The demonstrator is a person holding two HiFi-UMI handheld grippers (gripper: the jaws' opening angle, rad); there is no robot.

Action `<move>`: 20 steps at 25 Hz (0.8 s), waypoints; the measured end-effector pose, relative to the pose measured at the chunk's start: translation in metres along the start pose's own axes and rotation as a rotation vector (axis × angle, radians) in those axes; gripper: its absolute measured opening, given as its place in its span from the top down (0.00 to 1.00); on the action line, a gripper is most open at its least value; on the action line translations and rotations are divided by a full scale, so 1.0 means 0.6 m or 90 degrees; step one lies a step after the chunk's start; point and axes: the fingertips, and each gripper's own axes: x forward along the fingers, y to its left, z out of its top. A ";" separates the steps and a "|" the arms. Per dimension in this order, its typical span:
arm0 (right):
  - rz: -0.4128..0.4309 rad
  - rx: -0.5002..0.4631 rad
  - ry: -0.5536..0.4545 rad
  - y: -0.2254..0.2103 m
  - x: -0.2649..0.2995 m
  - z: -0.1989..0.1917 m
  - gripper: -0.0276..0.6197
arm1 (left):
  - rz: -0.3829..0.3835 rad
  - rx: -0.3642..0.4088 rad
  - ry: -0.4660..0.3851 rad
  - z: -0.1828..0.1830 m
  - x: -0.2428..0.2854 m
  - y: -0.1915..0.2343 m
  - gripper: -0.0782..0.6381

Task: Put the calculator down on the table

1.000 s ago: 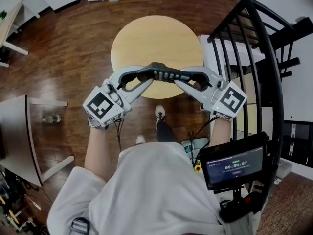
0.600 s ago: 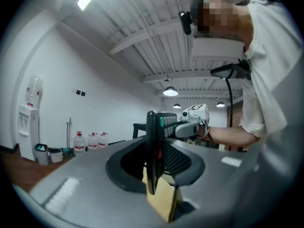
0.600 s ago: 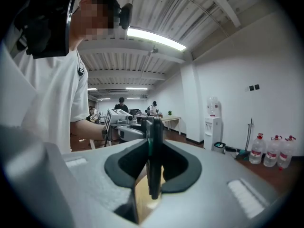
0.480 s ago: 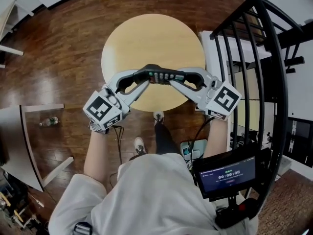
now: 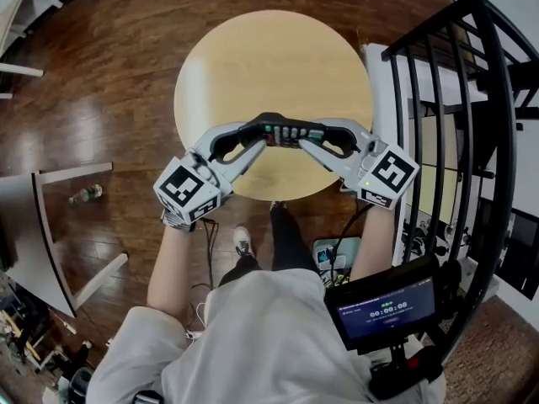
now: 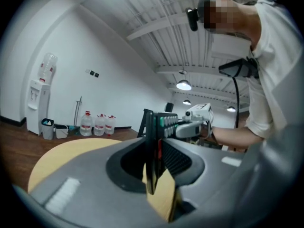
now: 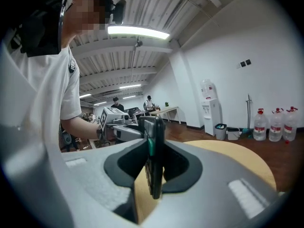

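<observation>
**Calculator over the tabletop's near side, not yet set down**

Dark wooden floor (image 5: 109, 74) all round a round, pale wooden tabletop (image 5: 253, 49), with a black metal railing (image 5: 505, 124) close off the tabletop's right side. Over the tabletop's near part, a slim dark calculator with rows of keys (image 5: 282, 131), pinched at both short ends. Left claw (image 5: 258, 135) narrowed onto one end, right claw (image 5: 308, 136) narrowed onto the other. Long axis from claw to claw, roughly along the tabletop's near edge, keys turned partly upward. Seemingly above the wood rather than on it, though contact hard to judge from overhead. Both hands equally near, so probably a shared, level lowering. Plenty of free wood toward the tabletop's centre, less margin at its near edge. Better set a little inward before loosening either grip.
</observation>
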 end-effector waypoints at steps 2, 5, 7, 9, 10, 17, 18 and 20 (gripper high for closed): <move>0.002 0.009 0.005 -0.005 0.009 -0.009 0.82 | 0.004 -0.008 0.013 -0.010 -0.001 0.007 0.75; 0.004 0.020 0.009 -0.008 0.016 -0.019 0.82 | 0.012 -0.026 0.022 -0.022 -0.002 0.012 0.75; -0.002 0.034 0.010 -0.012 0.021 -0.028 0.82 | 0.015 -0.041 0.034 -0.032 -0.002 0.018 0.75; -0.011 0.049 0.012 -0.018 0.025 -0.039 0.81 | 0.012 -0.055 0.047 -0.043 0.001 0.023 0.75; -0.017 0.056 0.014 -0.022 0.026 -0.044 0.81 | 0.008 -0.062 0.051 -0.048 0.004 0.026 0.75; -0.036 0.098 0.037 -0.055 0.038 -0.107 0.80 | -0.002 -0.126 0.102 -0.109 0.033 0.052 0.75; -0.038 0.101 0.040 -0.059 0.039 -0.116 0.80 | -0.002 -0.134 0.111 -0.117 0.037 0.055 0.75; -0.044 0.113 0.044 -0.066 0.042 -0.133 0.80 | -0.001 -0.152 0.124 -0.133 0.043 0.060 0.75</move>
